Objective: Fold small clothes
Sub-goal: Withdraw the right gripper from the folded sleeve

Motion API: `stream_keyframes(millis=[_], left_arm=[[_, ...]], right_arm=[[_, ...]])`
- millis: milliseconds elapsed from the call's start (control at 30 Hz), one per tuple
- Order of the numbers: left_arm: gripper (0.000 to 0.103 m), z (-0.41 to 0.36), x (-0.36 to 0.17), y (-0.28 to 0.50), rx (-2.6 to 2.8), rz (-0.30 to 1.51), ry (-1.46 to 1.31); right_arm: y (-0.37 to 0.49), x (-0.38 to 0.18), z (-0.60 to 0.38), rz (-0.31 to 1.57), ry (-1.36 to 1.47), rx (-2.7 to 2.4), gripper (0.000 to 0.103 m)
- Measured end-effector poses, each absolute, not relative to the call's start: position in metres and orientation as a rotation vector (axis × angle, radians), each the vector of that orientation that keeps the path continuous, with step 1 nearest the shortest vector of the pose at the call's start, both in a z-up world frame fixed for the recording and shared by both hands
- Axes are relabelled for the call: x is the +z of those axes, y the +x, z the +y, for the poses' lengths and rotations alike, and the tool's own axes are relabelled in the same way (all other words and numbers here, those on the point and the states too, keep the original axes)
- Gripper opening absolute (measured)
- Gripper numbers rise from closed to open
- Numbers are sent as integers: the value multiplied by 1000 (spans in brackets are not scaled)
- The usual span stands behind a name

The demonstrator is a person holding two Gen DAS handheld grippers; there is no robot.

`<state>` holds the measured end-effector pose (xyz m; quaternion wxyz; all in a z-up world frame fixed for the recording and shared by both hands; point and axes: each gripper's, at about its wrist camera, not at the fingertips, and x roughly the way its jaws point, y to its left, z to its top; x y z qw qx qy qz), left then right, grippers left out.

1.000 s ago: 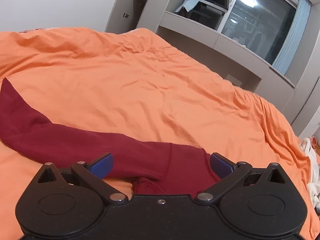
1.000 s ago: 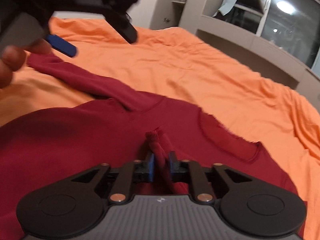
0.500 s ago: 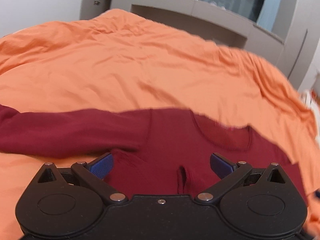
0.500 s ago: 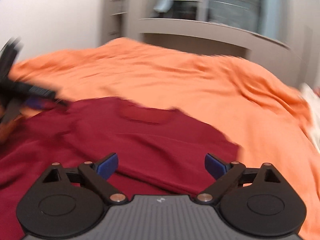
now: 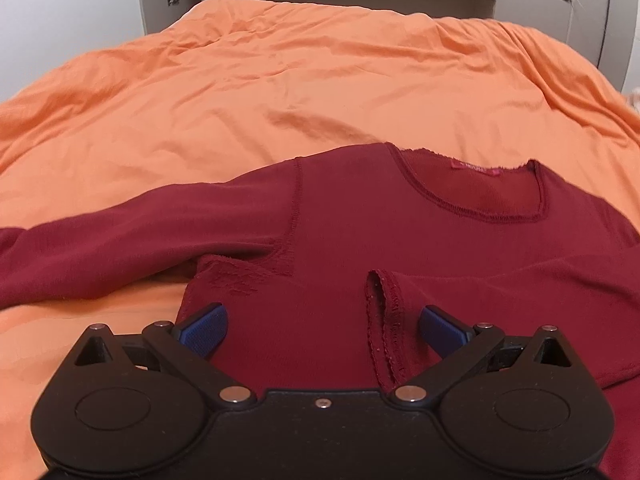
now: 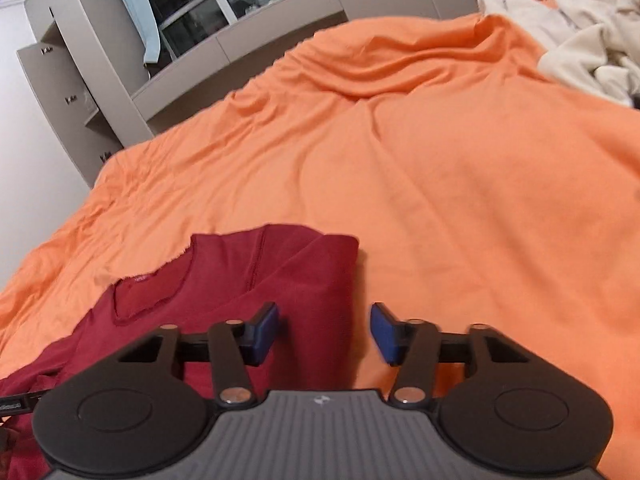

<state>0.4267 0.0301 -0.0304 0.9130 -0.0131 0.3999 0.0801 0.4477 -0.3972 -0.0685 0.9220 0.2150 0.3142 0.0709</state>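
Note:
A dark red long-sleeved shirt point(image 5: 360, 224) lies face up on the orange bedspread point(image 5: 320, 80). Its right sleeve is folded across the chest, with the cuff point(image 5: 384, 320) lying near my left gripper. Its left sleeve point(image 5: 120, 236) stretches out to the left. My left gripper point(image 5: 322, 330) is open and empty just above the shirt's body. In the right wrist view my right gripper point(image 6: 324, 332) is open and empty over the folded right edge of the shirt point(image 6: 320, 280), its right finger over bare bedspread point(image 6: 440, 160).
A heap of white clothes point(image 6: 588, 28) lies at the far right of the bed. Grey cabinets and a window ledge point(image 6: 260, 40) run along the far side of the bed. A white wall point(image 5: 60, 20) stands at the left.
My right gripper let go of the red sleeve cuff, opened and swung to the shirt's right edge. My left gripper moved from the left sleeve to over the shirt's body, staying open.

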Motion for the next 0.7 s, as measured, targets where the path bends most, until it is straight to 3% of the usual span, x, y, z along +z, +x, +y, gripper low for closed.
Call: stream_keyframes(millis=[33, 200, 367, 467, 600, 700], left_arm=[[103, 28, -30, 427, 164, 823, -16], [103, 24, -29, 425, 154, 812, 9], [103, 12, -35, 429, 151, 826, 83], [103, 6, -40, 432, 151, 848, 136], [103, 7, -41, 432, 149, 850, 131], [103, 9, -40, 432, 147, 854, 117]], right_arm=[[449, -70, -396, 650, 436, 142, 11], [436, -51, -385, 561, 312, 64, 7], [439, -62, -385, 629, 311, 68, 10], [430, -57, -388, 633, 304, 60, 22], [401, -36, -383, 638, 133, 60, 54], [369, -28, -376, 632, 10, 75, 61]])
